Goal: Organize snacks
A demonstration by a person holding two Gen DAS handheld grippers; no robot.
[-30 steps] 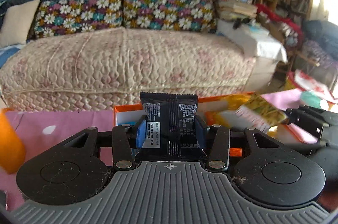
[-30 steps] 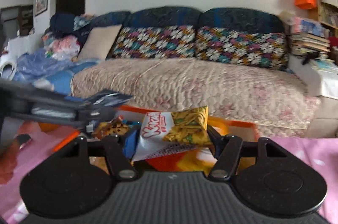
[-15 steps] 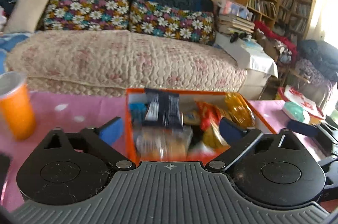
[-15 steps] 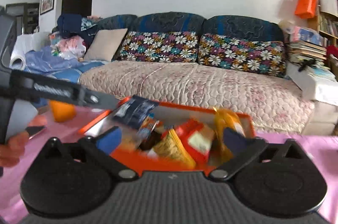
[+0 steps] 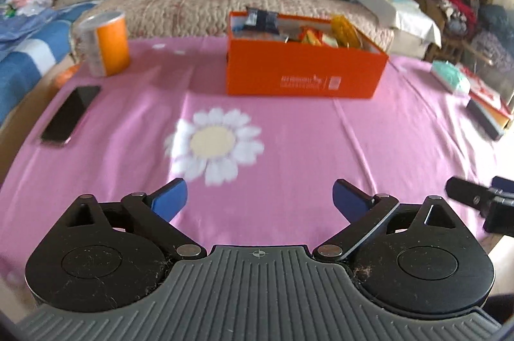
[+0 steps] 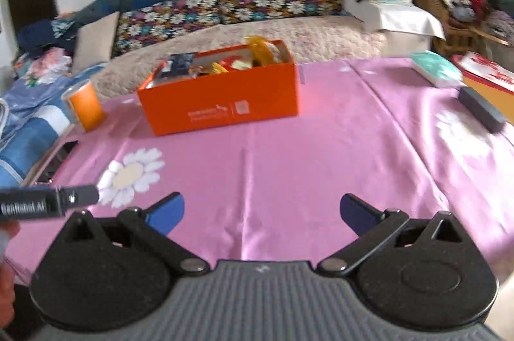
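Observation:
An orange box (image 5: 305,71) stands at the far side of the pink tablecloth, filled with several snack packets, a dark packet (image 5: 260,18) at its back left corner. It also shows in the right wrist view (image 6: 221,103). My left gripper (image 5: 259,196) is open and empty, low over the near table, well back from the box. My right gripper (image 6: 261,209) is open and empty, also near the front edge. Part of the right gripper shows at the left wrist view's right edge (image 5: 482,199).
An orange can (image 5: 106,43) stands far left of the box. A black phone (image 5: 70,114) lies at the left edge. A teal packet (image 5: 449,77), a dark bar (image 5: 485,119) and red-white books lie at the right edge. A sofa is behind the table.
Both grippers let go of their packets, the dark one and the yellow one, into the orange box, opened, and pulled back to the near side of the table.

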